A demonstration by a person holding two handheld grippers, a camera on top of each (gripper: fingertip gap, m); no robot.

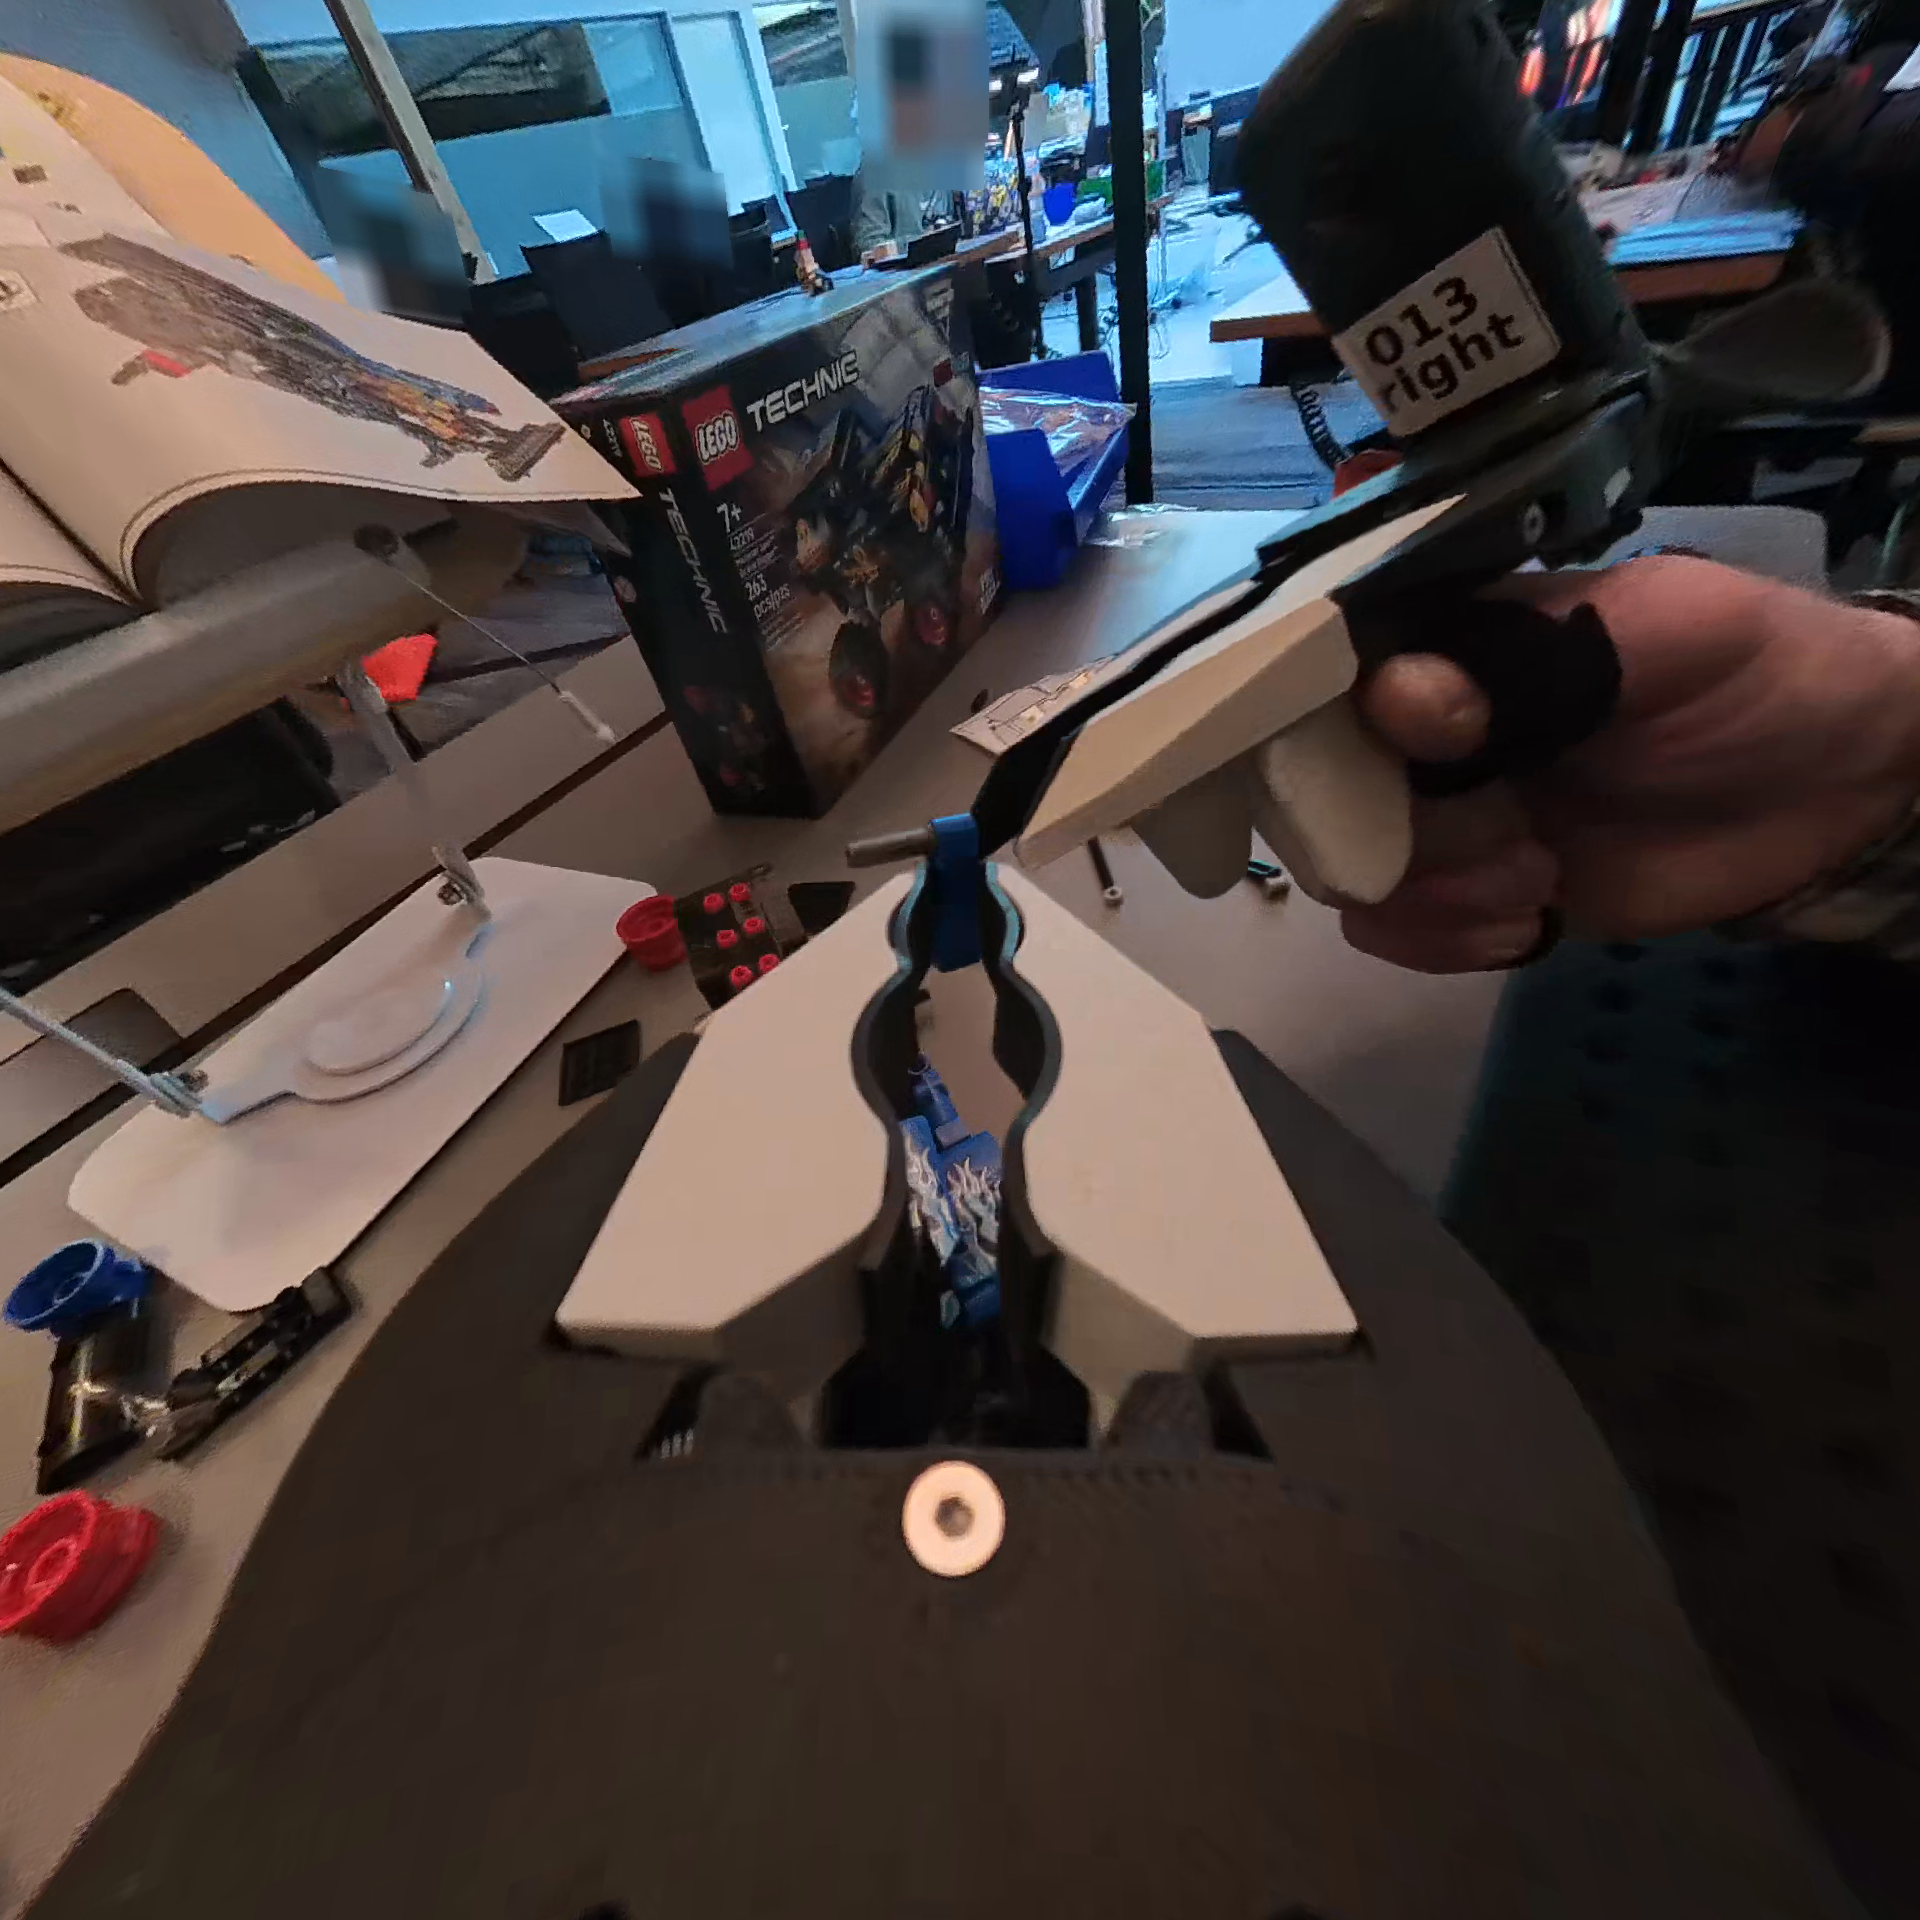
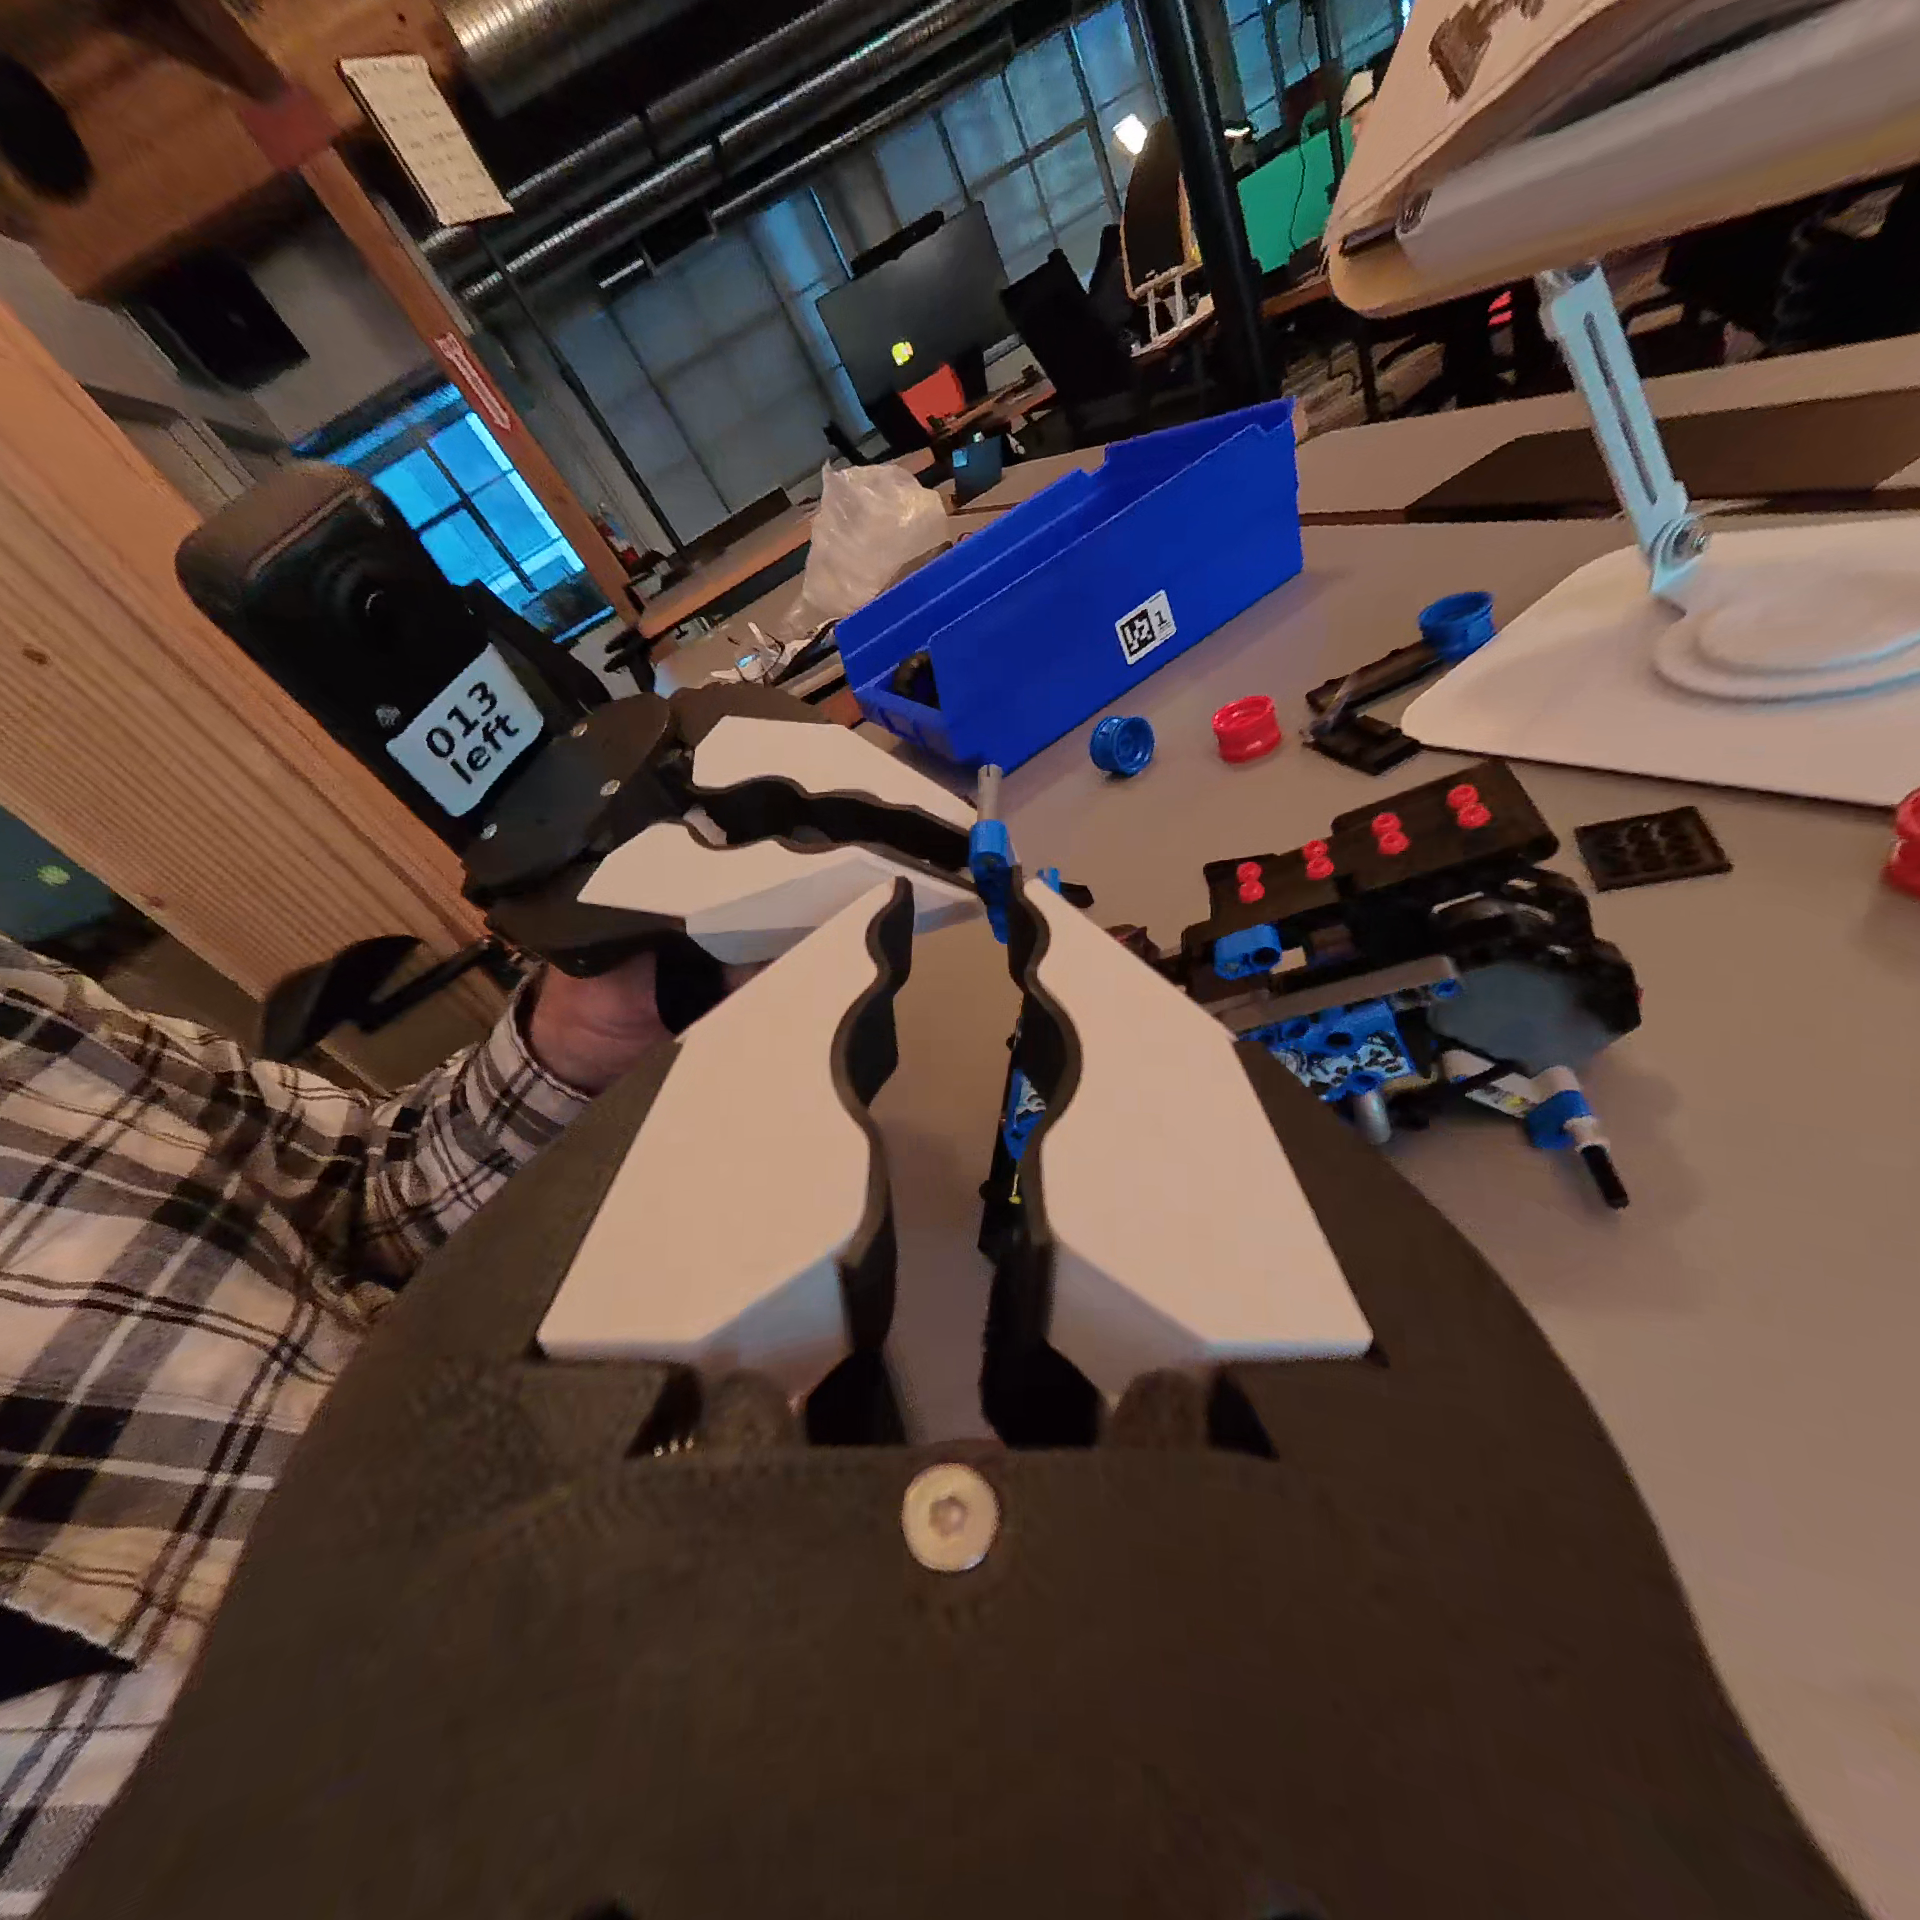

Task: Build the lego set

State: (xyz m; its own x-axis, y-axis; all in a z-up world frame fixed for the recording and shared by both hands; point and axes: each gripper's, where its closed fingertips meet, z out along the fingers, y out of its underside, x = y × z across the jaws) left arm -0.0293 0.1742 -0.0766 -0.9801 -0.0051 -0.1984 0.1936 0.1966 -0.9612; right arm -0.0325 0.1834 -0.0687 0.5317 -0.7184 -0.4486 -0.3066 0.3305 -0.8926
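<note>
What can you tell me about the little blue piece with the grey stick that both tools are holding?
The little blue piece is a narrow, shiny plastic connector with round holes along it, standing roughly upright above the grey table. A short grey stick, an axle, pokes out sideways from its top end. The left tool pinches its lower part between black-edged white fingers. The right tool has its fingertips closed at the top, by the axle. It touches nothing else.

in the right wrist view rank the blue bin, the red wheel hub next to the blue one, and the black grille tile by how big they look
1. blue bin, by far the largest
2. black grille tile
3. red wheel hub

The tile and hub look close in size, and the tile lies nearer the camera, so their order is unsure.
</note>
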